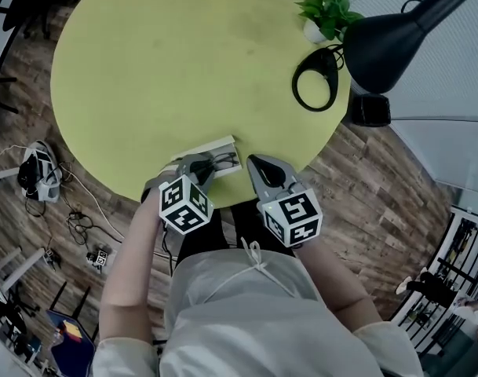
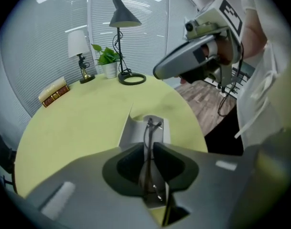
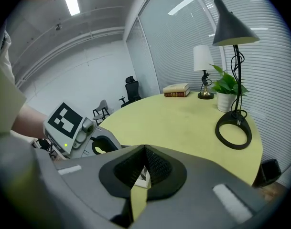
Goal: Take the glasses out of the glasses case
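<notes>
In the head view, we saw the open glasses case (image 1: 211,145) at the lower edge of the round table (image 1: 184,69), with the glasses (image 1: 225,162) at its near side. The left gripper (image 1: 201,167) reached onto them, and the right gripper (image 1: 254,163) sat just beside, at lower centre.

In the left gripper view, the jaws were clenched on the thin dark frame of the glasses (image 2: 148,128), which ran up the middle of the frame toward the case (image 2: 131,130). We judged the lifting-out step to be in hand. The next move called for a gentle, straight lift clear of the case.

In the right gripper view, the jaws (image 3: 144,149) were pressed together with nothing between them.

We could read no brand or writing anywhere.
</notes>
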`<state>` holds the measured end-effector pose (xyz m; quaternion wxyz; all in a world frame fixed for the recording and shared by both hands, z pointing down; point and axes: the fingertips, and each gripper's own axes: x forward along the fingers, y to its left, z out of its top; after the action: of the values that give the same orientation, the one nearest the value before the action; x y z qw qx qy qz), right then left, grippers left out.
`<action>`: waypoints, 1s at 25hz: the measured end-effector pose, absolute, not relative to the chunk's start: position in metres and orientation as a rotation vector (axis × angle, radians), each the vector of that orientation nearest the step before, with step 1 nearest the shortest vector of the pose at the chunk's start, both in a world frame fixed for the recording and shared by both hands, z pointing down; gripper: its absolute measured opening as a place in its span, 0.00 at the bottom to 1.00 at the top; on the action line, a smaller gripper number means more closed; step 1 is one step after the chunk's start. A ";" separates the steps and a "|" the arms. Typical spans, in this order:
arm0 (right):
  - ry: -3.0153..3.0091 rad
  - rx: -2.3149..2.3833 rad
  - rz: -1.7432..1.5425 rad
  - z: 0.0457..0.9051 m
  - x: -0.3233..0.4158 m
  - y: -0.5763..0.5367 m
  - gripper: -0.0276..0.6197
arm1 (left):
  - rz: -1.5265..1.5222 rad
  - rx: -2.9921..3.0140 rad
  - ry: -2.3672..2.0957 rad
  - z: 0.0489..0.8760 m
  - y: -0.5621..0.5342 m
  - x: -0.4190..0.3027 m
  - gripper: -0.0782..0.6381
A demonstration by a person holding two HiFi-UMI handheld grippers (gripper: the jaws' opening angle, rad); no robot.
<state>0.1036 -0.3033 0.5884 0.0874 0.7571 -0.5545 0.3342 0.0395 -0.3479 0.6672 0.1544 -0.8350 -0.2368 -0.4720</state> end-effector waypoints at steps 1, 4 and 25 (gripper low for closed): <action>-1.653 2.256 0.996 0.588 0.106 -0.302 0.04 | -1.358 -2.357 -0.689 0.671 -0.347 0.040 0.20; -1.652 2.253 1.004 0.589 0.111 -0.299 0.04 | -1.379 -2.269 -0.726 0.680 -0.343 0.041 0.19; -1.655 2.249 0.972 0.574 0.117 -0.285 0.04 | -1.356 -2.182 -0.760 0.675 -0.345 0.045 0.13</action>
<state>0.1170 -0.2853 0.5743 0.0921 0.7574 -0.5574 0.3273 0.0454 -0.3450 0.6753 0.2291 -0.7927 -0.2763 -0.4927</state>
